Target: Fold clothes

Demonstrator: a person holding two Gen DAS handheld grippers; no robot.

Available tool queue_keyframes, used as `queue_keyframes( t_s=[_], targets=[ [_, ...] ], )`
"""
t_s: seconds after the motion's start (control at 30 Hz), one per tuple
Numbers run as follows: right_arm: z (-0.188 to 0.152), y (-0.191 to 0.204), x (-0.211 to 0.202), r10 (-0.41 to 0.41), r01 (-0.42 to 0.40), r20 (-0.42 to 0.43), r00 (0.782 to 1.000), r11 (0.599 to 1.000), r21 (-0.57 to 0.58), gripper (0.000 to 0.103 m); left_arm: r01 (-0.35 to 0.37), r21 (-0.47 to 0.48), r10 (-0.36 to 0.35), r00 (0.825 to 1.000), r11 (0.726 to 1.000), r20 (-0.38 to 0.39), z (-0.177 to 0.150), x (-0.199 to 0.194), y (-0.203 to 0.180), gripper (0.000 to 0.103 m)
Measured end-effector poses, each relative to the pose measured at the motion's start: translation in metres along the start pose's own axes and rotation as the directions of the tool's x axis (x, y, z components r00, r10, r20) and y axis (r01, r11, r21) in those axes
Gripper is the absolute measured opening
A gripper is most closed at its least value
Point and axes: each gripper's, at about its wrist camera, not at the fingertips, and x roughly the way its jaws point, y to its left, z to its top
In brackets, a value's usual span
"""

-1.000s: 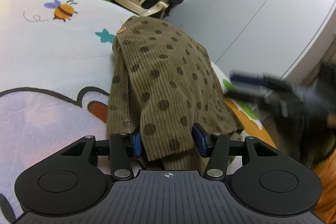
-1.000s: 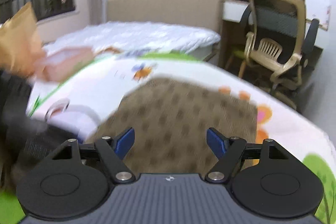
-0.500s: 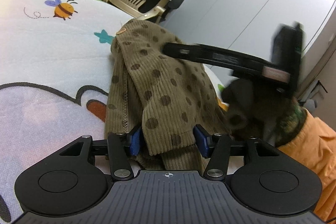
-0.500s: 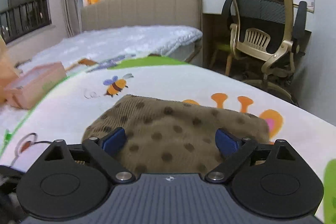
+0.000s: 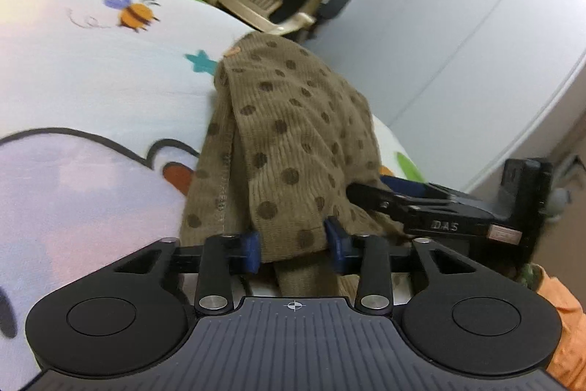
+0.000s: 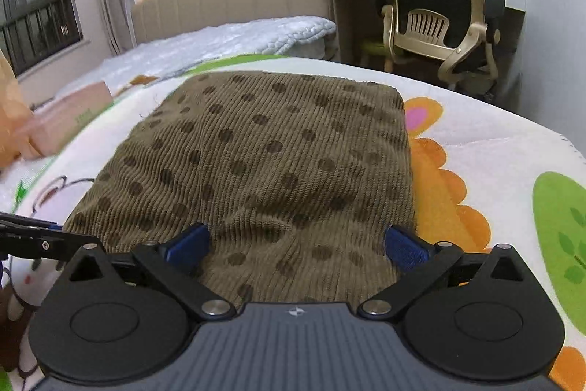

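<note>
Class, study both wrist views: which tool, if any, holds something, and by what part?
The left tool grips the brown dotted garment by a fold of its near hem. The right tool is open over the garment, holding nothing.

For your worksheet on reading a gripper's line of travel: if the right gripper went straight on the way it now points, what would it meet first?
The right gripper, jaws wide open, would most likely meet the brown dotted corduroy garment on the bed; the cloth already lies between its fingers, though whether they touch it is unclear.

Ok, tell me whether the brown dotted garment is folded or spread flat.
Folded. The brown dotted garment lies doubled in layers on the bedsheet, stacked edges visible, near edge between the left gripper fingers.
</note>
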Motion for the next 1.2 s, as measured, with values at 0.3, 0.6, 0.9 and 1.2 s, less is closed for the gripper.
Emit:
queue_keyframes(
  t_s=[0.3,0.6,0.9,1.2],
  targets=[
    [-0.01,-0.006,-0.033,-0.031,0.035,0.138,0.99,0.999,-0.025,0.103,-0.06,0.042,0.057,0.996,0.997,0.069,-0.001,-0.029,-0.035,0.017],
    [-0.053,0.055,-0.073,-0.084,0.157,0.151,0.985,0.8,-0.579,0.078,-0.031,-0.018,0.032,0.997,0.999,0.074,0.007,-0.037,-0.037,0.017],
    [-0.045,0.06,-0.051,-0.163,0.283,0.245,0.956,0.736,-0.614,0.003,0.056,-0.084,-0.048,0.994,0.995,0.095,0.016,-0.039,-0.039,0.016],
    [-0.05,0.036,-0.084,-0.198,0.272,0.189,0.962,0.761,-0.589,0.003,0.083,-0.083,-0.083,0.997,0.993,0.005,0.0,-0.026,-0.041,0.005]
  ],
)
